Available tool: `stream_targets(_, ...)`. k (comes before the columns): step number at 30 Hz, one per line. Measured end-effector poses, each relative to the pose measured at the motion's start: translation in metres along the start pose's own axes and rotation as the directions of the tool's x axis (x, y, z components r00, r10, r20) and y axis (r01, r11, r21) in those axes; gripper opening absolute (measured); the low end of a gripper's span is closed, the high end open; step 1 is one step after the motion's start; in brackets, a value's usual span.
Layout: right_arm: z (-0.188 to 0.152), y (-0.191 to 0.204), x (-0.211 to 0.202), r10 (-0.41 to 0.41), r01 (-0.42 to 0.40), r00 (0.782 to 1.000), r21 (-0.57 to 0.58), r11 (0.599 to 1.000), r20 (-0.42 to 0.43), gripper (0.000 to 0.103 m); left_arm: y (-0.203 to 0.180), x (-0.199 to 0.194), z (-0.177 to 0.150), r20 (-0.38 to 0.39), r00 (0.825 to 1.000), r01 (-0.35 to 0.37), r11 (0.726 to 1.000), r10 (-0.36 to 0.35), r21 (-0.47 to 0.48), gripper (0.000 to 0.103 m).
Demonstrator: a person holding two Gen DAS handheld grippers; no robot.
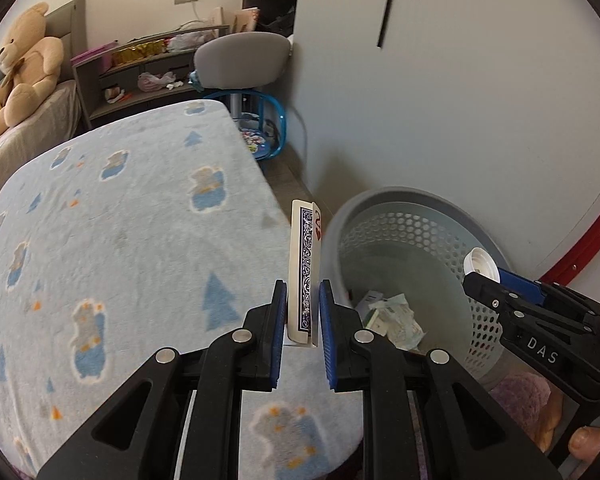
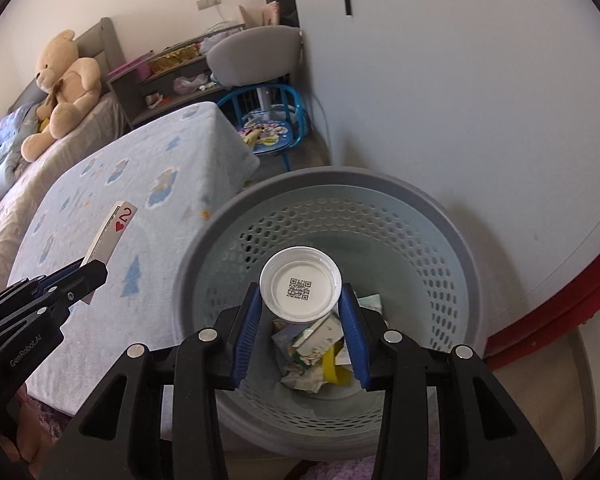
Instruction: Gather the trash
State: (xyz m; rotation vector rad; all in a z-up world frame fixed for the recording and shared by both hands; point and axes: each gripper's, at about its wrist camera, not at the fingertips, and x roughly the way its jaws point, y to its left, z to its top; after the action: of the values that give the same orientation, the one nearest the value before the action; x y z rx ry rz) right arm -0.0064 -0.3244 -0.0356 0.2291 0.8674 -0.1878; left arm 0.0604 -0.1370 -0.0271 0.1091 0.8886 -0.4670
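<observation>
Item one: playing cards (image 1: 305,268), a two of hearts showing, clamped upright between the jaws of your left gripper (image 1: 303,292). They hang over the near right edge of the blue fleece blanket (image 1: 132,216), just left of the basket and not yet above it.

Item two: white plastic lid (image 2: 301,286), pinched at its rim by your right gripper (image 2: 301,300), held directly above the open mouth of the grey perforated waste basket (image 2: 452,216).

Already in the basket: crumpled paper, small cartons and a yellow scrap (image 2: 332,364) on the bottom. By the look of it, collection is well along; both held pieces remain to be dropped.

View notes: your right wrist view alone shows the QR code inside the lid and the full basket floor. Your left wrist view alone shows the cards' patterned blue backs and a bare stretch of blanket with no litter visible.
</observation>
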Motion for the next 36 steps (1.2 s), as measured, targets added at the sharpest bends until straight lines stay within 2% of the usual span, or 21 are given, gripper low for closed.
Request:
stream_targets(9,-0.004,-0.045,0.007,-0.015,0.016,1.0,0.051,0.999,-0.016,0.039,-0.055,0.031,0.011,-0.041,0.998,0.049,0.996,-0.046,0.074,0.016)
stream_targets(18,-0.004,-0.065,0.013,-0.004,0.006,1.0,0.069,0.998,-0.027,0.04,-0.076,0.047,0.014,-0.068,0.997,0.046,0.996,-0.041,0.08,0.017)
stream_targets(19,-0.003,-0.066,0.013,0.0,0.002,1.0,0.072,0.997,-0.027,0.044,-0.077,0.046,0.014,-0.067,0.997,0.042,0.996,-0.036,0.079,0.02)
stream_targets(20,-0.003,-0.067,0.013,0.004,-0.002,1.0,0.078,0.997,-0.024,0.054,-0.077,0.046,0.014,-0.065,0.997,0.036,0.996,-0.031,0.077,0.028)
stream_targets(21,-0.003,-0.069,0.012,0.008,-0.007,1.0,0.085,0.996,-0.017,0.059,-0.078,0.045,0.014,-0.06,0.998,0.029,0.997,-0.024,0.074,0.033)
stream_targets(22,-0.003,-0.07,0.011,0.014,-0.013,1.0,0.09,0.996,-0.009,0.064,-0.078,0.044,0.014,-0.056,0.998,0.02,0.997,-0.016,0.072,0.044)
stream_targets(23,-0.003,-0.071,0.01,0.016,-0.015,1.0,0.091,0.996,-0.004,0.064,-0.077,0.043,0.015,-0.051,0.999,0.014,0.998,-0.011,0.068,0.051)
stream_targets(36,-0.004,-0.069,0.007,0.023,-0.023,1.0,0.092,0.996,-0.001,0.068,-0.07,0.031,0.015,-0.028,0.999,-0.035,0.999,0.036,0.039,0.062)
